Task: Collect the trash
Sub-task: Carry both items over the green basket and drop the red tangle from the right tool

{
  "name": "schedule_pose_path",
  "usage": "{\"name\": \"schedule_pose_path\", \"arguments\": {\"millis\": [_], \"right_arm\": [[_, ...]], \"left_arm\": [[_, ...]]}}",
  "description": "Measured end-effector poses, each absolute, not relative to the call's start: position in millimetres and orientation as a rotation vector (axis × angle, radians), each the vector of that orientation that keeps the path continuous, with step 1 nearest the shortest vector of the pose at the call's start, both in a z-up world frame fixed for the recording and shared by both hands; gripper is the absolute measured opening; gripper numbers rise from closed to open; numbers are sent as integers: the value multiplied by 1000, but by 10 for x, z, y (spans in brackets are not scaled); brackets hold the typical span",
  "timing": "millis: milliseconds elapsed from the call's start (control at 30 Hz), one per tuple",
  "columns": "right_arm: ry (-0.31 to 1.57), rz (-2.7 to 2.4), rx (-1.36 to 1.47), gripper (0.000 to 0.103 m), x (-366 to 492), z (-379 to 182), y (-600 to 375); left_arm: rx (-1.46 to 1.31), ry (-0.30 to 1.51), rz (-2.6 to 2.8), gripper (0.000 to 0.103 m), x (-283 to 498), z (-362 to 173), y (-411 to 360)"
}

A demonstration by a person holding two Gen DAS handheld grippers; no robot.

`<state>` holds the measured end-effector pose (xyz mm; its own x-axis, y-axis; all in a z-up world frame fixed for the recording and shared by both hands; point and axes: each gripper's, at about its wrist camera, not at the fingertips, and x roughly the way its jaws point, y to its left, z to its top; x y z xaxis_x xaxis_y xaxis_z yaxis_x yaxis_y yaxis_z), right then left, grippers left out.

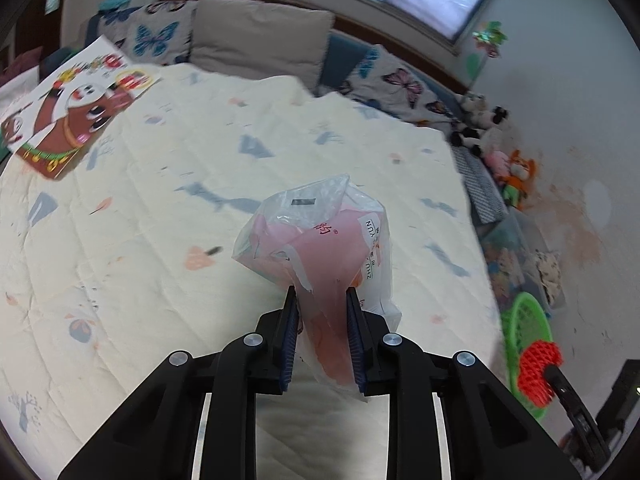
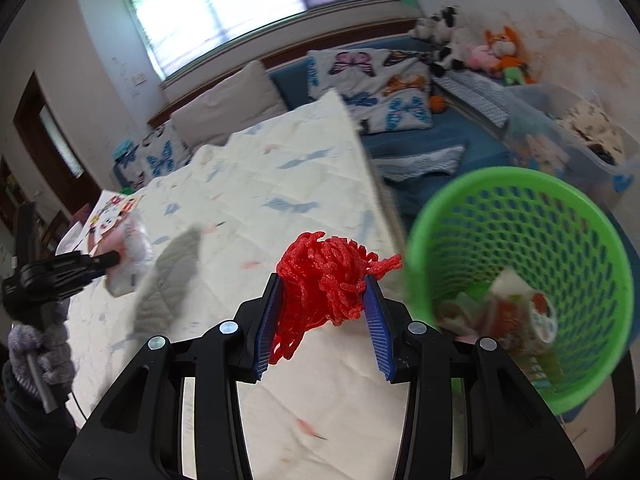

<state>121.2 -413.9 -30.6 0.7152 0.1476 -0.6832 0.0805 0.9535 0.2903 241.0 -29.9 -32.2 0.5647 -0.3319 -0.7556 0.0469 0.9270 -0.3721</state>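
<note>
My left gripper (image 1: 320,294) is shut on a crumpled pink and clear plastic wrapper (image 1: 316,236), lifted a little above the cream quilt (image 1: 160,200). My right gripper (image 2: 325,284) is shut on a bunch of red foam netting (image 2: 326,276), held over the quilt's edge just left of the green mesh basket (image 2: 520,216). The basket holds some crumpled wrappers (image 2: 504,312). In the left wrist view the red foam netting (image 1: 538,372) and the green mesh basket (image 1: 524,320) show at the right edge. In the right wrist view the left gripper (image 2: 114,258) with the plastic wrapper (image 2: 128,256) shows at the far left.
A picture sheet with a cartoon figure (image 1: 68,116) lies at the quilt's far left. Pillows (image 1: 256,36) line the headboard. Stuffed toys (image 2: 496,56) and a clear storage box (image 2: 580,136) sit by the wall beyond the basket. A person's gloved hand (image 2: 36,348) holds the left gripper.
</note>
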Motion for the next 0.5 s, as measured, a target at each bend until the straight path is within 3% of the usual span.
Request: {"name": "schedule_pose_path", "arguments": {"millis": [500], "right_arm": [[779, -203, 303, 46, 883, -423, -5110]], "left_arm": [[-189, 924, -437, 22, 2186, 16, -1506]]}}
